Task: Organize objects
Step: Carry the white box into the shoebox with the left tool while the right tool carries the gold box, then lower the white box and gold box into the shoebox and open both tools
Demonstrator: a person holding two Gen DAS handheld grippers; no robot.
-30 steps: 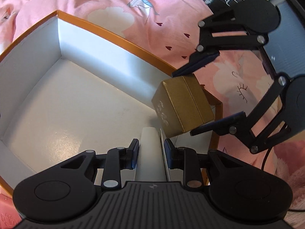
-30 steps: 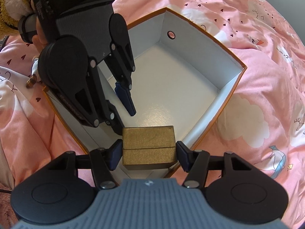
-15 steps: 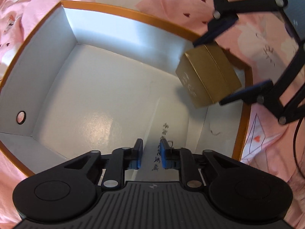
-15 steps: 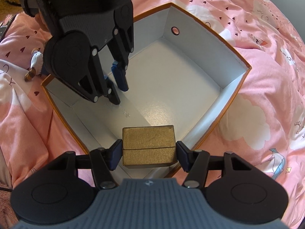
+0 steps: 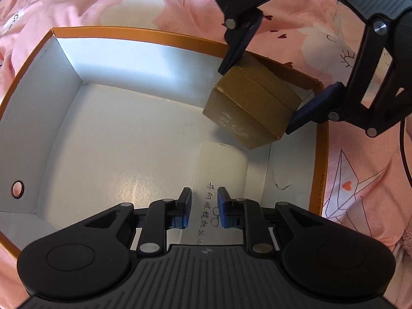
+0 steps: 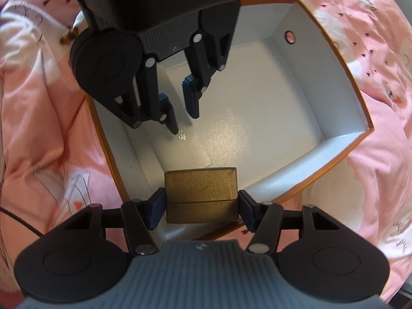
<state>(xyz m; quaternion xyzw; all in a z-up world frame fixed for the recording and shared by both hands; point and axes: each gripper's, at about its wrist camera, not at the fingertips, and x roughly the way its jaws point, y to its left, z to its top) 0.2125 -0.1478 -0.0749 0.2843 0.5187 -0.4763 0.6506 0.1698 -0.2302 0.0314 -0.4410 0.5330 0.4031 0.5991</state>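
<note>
A: Item one, right claw [image 6: 200, 206]. State?

B: Pinching a gold cardboard box [image 6: 200, 194], one blue pad flat on each side face. Held from the sides, I judge, so the base goes down first. Its seam runs level between the pads.

A: Location of the gold box?

B: Held over the corner of the large white storage box [image 5: 180, 40], at about 2 o'clock in the left wrist view, above the floor, apparently not resting on it. There the gold cardboard box [image 5: 251, 109] sits tilted, printed face toward the camera.

A: Item two, left claw [image 5: 202, 211].

B: Slightly spread, nothing between the pads. It hovers just above a flat white carton [image 5: 221, 180] lying on the storage box floor, at 6 o'clock in its own view. Whether a pad touches it, I cannot tell.

A: Why there?

B: Probably a release just made; the carton lies along the near wall, leaving the corner beside it free for the gold box.

A: Surroundings?

B: Orange-rimmed storage box on a pink printed bedspread [image 6: 360, 206]. A round finger hole [image 5: 18, 189] in one wall.
</note>
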